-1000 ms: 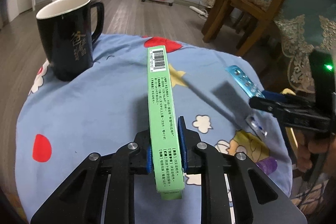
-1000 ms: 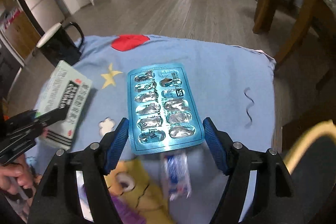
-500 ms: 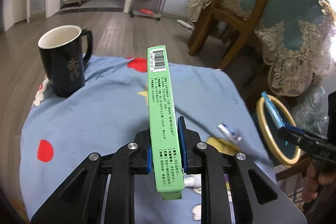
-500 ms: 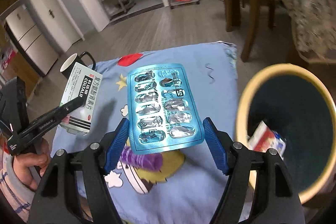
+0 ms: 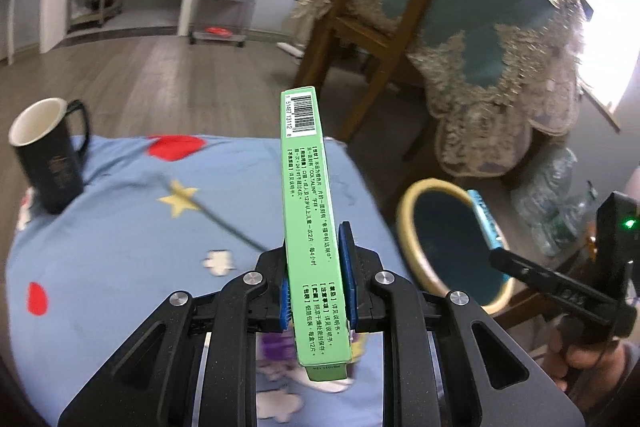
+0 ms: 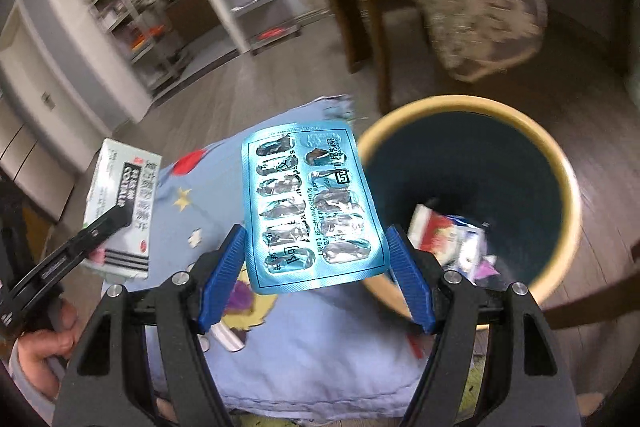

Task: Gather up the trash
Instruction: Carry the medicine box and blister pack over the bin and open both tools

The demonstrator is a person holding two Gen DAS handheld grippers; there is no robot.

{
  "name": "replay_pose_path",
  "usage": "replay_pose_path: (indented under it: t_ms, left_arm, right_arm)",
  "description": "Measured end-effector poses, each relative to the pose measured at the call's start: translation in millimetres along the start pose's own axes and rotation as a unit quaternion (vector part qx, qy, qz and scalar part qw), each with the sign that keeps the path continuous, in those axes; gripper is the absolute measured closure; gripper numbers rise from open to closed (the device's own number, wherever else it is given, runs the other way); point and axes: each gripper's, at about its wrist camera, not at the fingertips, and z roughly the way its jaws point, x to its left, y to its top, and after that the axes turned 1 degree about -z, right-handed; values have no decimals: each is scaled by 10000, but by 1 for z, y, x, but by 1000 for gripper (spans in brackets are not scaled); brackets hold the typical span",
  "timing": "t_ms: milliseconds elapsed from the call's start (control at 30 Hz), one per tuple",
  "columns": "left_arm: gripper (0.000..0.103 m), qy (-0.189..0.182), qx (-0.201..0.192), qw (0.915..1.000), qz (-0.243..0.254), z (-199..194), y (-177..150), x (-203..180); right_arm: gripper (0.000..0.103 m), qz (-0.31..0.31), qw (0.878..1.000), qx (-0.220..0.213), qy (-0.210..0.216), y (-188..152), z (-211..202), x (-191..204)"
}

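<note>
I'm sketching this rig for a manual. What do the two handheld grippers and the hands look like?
Both the left gripper and right gripper have matte black linkage arms with silver pivot bolts and ribbed blue finger pads. The right unit's body shows a green light. Bare-skinned hands grip the handles.

The box [image 5: 314,227] is a slim green carton standing on edge in the centre of the left wrist frame, its narrow side up, with a barcode at the far end and black print along its length. It is clamped between blue pads above the blue cloth. In the right wrist frame it shows at left, its white and green face tilted. The blister pack [image 6: 310,205] is a shiny blue foil sheet with two rows of burst, emptied pockets, held flat at its near corners in the frame's centre. The bin [image 6: 560,163] at right is dark inside with a yellow rim; crumpled wrappers [image 6: 448,239] lie in it.
</note>
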Motion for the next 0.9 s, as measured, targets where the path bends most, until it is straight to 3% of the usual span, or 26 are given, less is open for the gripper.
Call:
replay_pose_path:
  t_ms: [267,567,700,900]
  left_arm:
    - [82,-444,291,9971,537,33,2,-70]
    - [82,-991,786,9900,622,87,6,-121]
    - [82,-1073,1037,9867,643,113,6,-138]
    - [81,-885,1488,9833,563,153,-1,-147]
  right_arm:
    - [33,790,9958,-254,-394,1,-7,-46]
    - [33,1837,9816,-201,-476,-7,2,-97]
    - [33,2025,9778,-182,-502,-9,6,-106]
    - [33,2337,9706,-118,-568,-14,12,-120]
